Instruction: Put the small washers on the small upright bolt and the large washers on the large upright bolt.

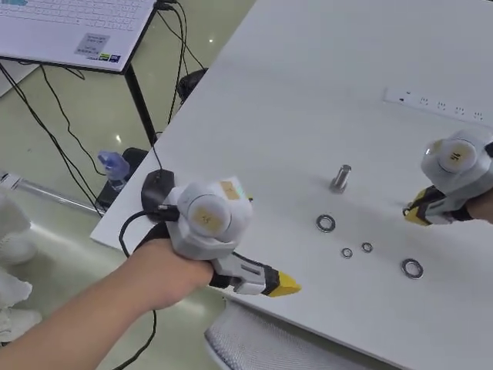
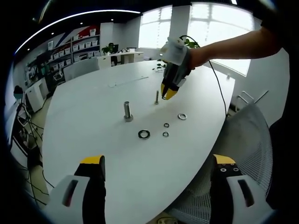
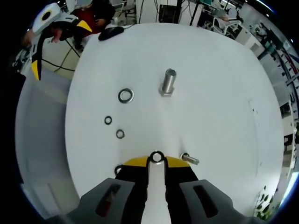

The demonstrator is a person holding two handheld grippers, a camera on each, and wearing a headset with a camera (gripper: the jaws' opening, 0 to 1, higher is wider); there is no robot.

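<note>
The large upright bolt [image 1: 340, 177] [image 3: 168, 82] stands mid-table, and the small upright bolt [image 2: 157, 97] [image 3: 188, 159] stands beyond it. On the table lie two large washers [image 1: 325, 223] [image 1: 412, 268] and two small washers [image 1: 347, 252] [image 1: 367, 247]. My right gripper [image 1: 412, 213] [image 3: 157, 161] is shut on a small washer [image 3: 157, 157], with its tips just beside the small bolt. My left gripper [image 1: 280, 285] [image 2: 158, 162] hovers at the table's near edge, its jaws wide open and holding nothing.
A white power strip [image 1: 439, 104] lies at the far side of the table. A laptop [image 1: 73, 31] sits on a side stand to the left, with cables hanging below it. A mesh chair [image 1: 254, 339] stands against the near edge.
</note>
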